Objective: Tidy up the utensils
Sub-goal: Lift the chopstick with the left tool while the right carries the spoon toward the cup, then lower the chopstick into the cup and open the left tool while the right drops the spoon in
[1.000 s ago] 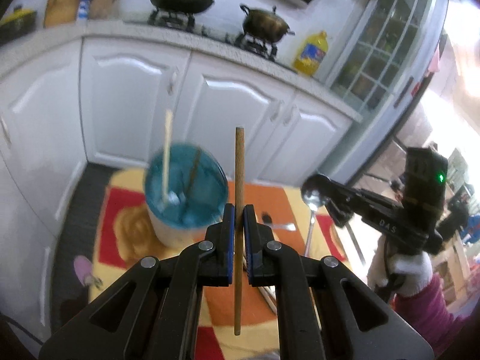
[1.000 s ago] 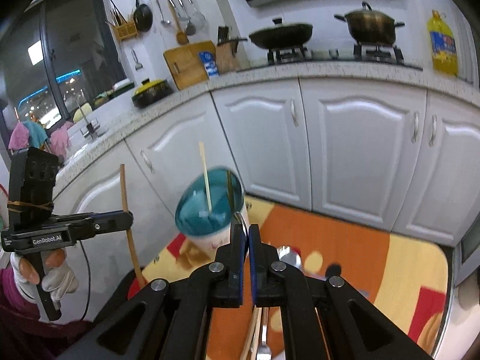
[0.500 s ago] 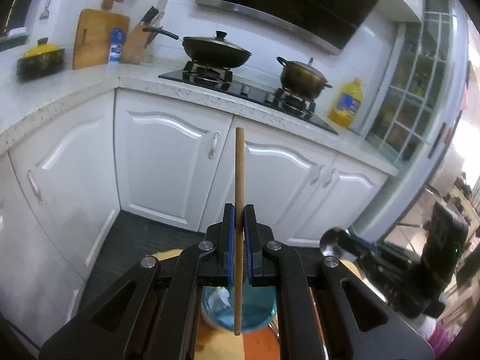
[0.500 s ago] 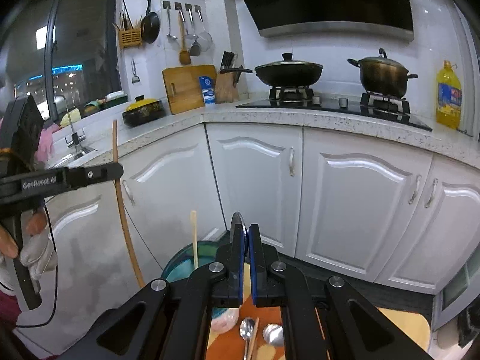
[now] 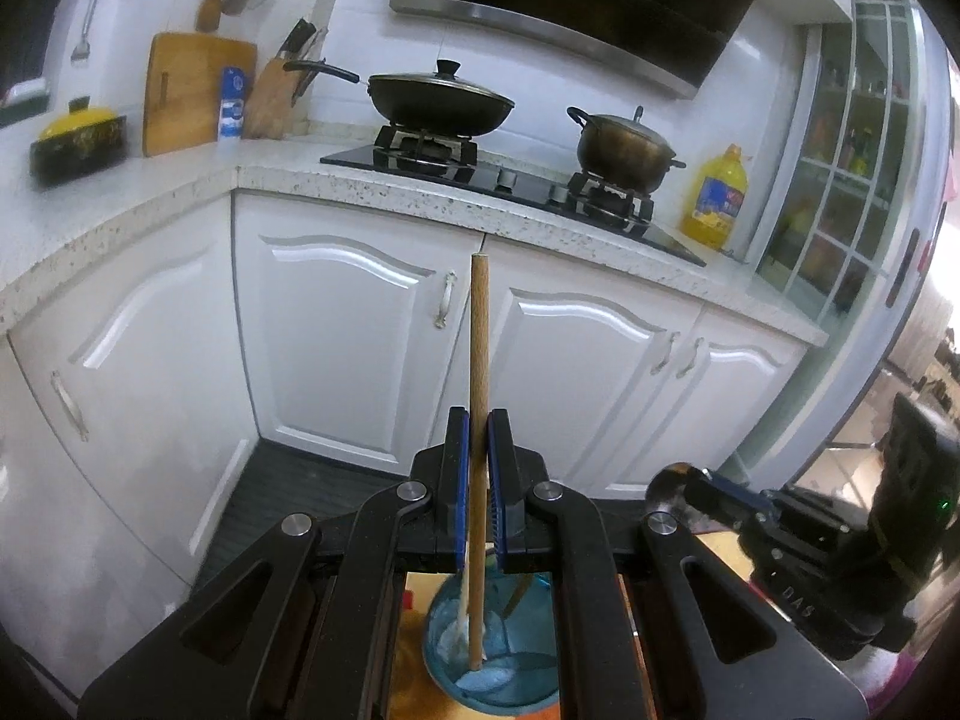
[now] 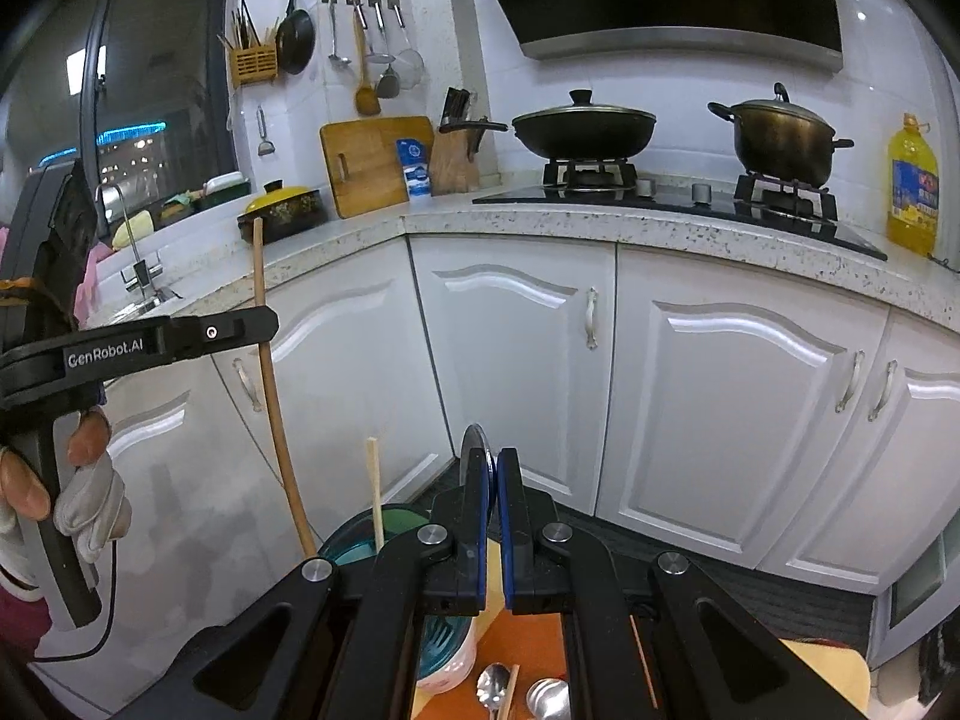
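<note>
Left tongs (image 5: 477, 450) pinch a chopstick (image 5: 479, 360) upright above the cup (image 5: 480, 678) beneath them; right tongs (image 6: 491, 480) clamp a spoon (image 6: 474, 450).

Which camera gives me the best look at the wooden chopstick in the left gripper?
The left wrist view: the wooden chopstick stands upright, full length, clamped in the left gripper over the blue cup. The right wrist view shows it side-on, its lower end hidden.

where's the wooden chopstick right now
Left wrist view, centre: wooden chopstick stands upright, clamped in the left claw, its lower tip over the blue cup.
</note>
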The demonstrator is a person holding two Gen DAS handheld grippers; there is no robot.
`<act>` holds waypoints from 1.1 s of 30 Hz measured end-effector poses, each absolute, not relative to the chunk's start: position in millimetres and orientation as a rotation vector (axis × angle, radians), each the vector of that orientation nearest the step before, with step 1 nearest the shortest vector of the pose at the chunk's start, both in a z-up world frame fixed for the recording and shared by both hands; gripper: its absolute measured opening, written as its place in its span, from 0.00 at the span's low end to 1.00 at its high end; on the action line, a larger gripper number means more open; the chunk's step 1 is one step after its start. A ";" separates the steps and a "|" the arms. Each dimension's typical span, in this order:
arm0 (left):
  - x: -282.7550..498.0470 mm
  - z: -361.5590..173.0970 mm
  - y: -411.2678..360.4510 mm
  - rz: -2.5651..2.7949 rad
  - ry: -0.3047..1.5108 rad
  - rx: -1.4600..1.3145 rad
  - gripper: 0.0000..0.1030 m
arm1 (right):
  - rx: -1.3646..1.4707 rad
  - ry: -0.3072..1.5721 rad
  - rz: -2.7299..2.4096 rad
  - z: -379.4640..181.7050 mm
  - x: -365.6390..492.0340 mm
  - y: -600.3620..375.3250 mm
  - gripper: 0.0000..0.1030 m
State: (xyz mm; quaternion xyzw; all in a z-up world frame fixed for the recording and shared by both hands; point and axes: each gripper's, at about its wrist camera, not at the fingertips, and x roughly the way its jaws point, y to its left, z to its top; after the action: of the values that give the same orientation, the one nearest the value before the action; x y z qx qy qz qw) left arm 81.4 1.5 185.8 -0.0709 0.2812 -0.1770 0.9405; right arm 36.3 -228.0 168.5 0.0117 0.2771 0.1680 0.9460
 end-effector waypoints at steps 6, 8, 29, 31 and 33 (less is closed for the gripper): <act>87.3 180.7 -2.5 -0.345 0.567 -0.117 0.04 | 0.021 0.561 0.337 168.9 44.6 -225.6 0.03; 89.5 179.2 -3.5 -0.344 0.569 -0.117 0.04 | 0.021 0.564 0.339 168.1 47.9 -224.9 0.03; 107.3 153.0 -4.6 -0.321 0.593 -0.149 0.04 | -0.094 0.524 0.279 151.2 69.0 -201.9 0.03; 104.7 151.6 -6.0 -0.327 0.593 -0.143 0.04 | -0.105 0.518 0.274 149.0 69.7 -199.0 0.03; 102.2 148.2 -7.2 -0.339 0.606 -0.146 0.04 | -0.120 0.517 0.274 145.7 70.2 -195.2 0.03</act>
State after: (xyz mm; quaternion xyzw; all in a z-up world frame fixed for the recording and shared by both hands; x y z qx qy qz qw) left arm 102.2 -7.2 148.2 -0.0714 0.2967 -0.1661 0.9377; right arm 70.2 -195.2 145.7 -0.0591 0.2546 0.1352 0.9557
